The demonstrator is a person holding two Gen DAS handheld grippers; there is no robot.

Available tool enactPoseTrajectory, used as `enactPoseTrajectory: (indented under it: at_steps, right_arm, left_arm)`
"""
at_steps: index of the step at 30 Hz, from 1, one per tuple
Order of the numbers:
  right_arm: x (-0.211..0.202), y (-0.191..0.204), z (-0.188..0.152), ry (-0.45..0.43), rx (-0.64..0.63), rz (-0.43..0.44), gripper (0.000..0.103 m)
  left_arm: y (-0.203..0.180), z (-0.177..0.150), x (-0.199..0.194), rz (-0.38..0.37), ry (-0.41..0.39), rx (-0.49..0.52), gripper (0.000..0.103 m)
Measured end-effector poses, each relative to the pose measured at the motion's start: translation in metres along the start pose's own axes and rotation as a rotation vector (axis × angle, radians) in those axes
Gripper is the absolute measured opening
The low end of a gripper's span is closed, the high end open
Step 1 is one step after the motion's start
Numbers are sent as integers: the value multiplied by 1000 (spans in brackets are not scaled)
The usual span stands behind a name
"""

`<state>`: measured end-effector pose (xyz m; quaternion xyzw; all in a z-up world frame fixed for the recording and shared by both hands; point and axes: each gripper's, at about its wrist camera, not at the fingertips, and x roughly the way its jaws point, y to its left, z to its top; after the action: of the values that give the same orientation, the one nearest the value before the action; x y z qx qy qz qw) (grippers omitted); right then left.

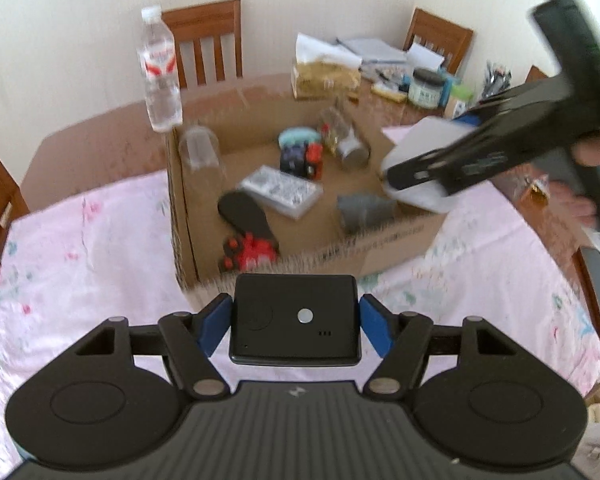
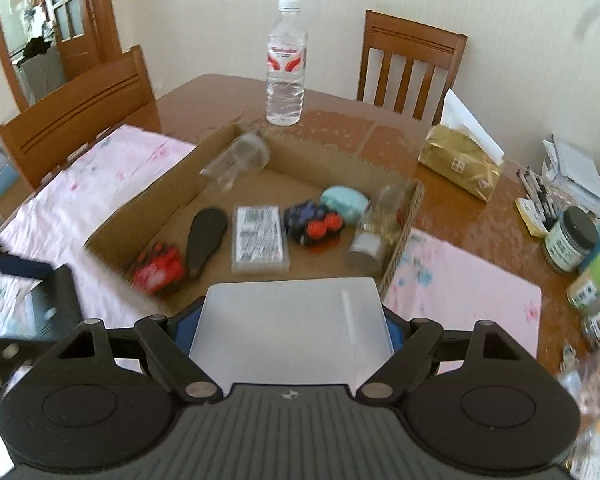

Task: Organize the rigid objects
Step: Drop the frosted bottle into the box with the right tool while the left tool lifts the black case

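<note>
Black device [image 1: 294,320] sits pinched between the blue pads of the left gripper [image 1: 296,322], near side of the cardboard box [image 1: 380,248]. White box [image 2: 292,328] is clamped the same way in the right gripper [image 2: 292,330], held over the cardboard box's near right corner. Inside lie a red toy [image 2: 160,270], a card pack [image 2: 259,236] and a jar [image 2: 374,232]. A bottle [image 2: 285,68] stands beyond, on the table [image 2: 340,128].
</note>
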<state>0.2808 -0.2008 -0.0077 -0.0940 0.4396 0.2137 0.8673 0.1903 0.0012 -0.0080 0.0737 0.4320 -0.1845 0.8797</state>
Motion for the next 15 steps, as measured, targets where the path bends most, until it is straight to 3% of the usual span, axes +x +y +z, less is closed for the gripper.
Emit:
enactPoseTrajectory:
  at_steps: [5,7,8,15]
  right_arm:
    - [40,-9,23,19,18,-18,88]
    - [47,-10,28,25,24,-31,97]
    - [47,-10,29,20,30,-38,103]
    - [16,-12,18,-32,68,-94,103]
  left_arm:
    - [3,14,0,30,-34,3,69]
    - [4,19,0,39,-47,2,69]
    - [5,22,2,41,-50,0,69]
    - [10,45,28,30,-59,-7,69]
